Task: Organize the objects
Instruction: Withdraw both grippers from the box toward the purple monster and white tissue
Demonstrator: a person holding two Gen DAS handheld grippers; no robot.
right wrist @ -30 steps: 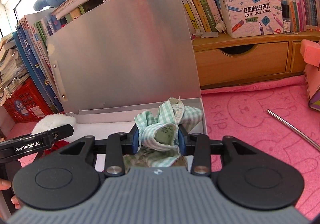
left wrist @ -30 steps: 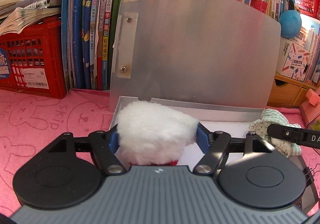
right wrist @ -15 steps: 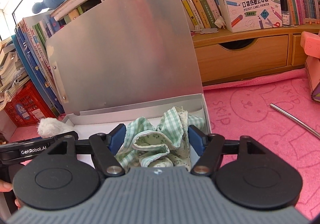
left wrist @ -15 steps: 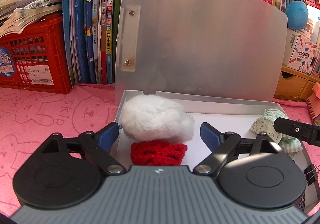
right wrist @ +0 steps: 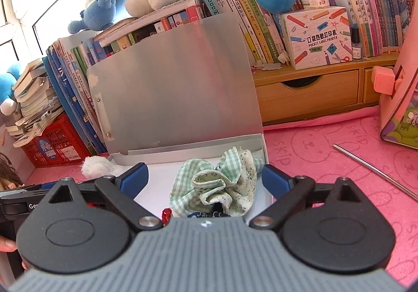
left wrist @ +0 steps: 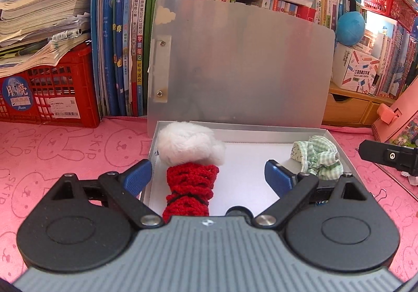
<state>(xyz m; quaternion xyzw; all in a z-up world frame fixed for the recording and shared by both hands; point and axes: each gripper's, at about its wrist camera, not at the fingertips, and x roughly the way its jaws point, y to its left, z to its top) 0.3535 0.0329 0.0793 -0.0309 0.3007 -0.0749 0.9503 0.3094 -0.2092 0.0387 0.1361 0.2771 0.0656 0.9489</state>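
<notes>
A flat silver box (left wrist: pixel 337 145) lies open on the pink mat, its lid (left wrist: pixel 240 67) standing upright at the back. A white fluffy and red knitted piece (left wrist: pixel 190 161) lies in the box's left part; its white tuft shows in the right wrist view (right wrist: pixel 96 165). A green checked cloth bundle (left wrist: pixel 318 158) lies in the right part, also in the right wrist view (right wrist: pixel 222 185). My left gripper (left wrist: pixel 209 177) is open, above and behind the red piece. My right gripper (right wrist: pixel 205 179) is open, behind the cloth. Neither holds anything.
A red crate (left wrist: pixel 49 93) with stacked papers and upright books (left wrist: pixel 122 44) stand at the back left. A wooden drawer shelf (right wrist: pixel 308 93) with a label printer box (right wrist: pixel 316 36) is at the back right. A pink box (right wrist: pixel 397 98) and a metal rod (right wrist: pixel 376 171) lie right.
Both grippers have opened, let go of the white and red piece and the checked cloth in the box, and drawn back and up from them.
</notes>
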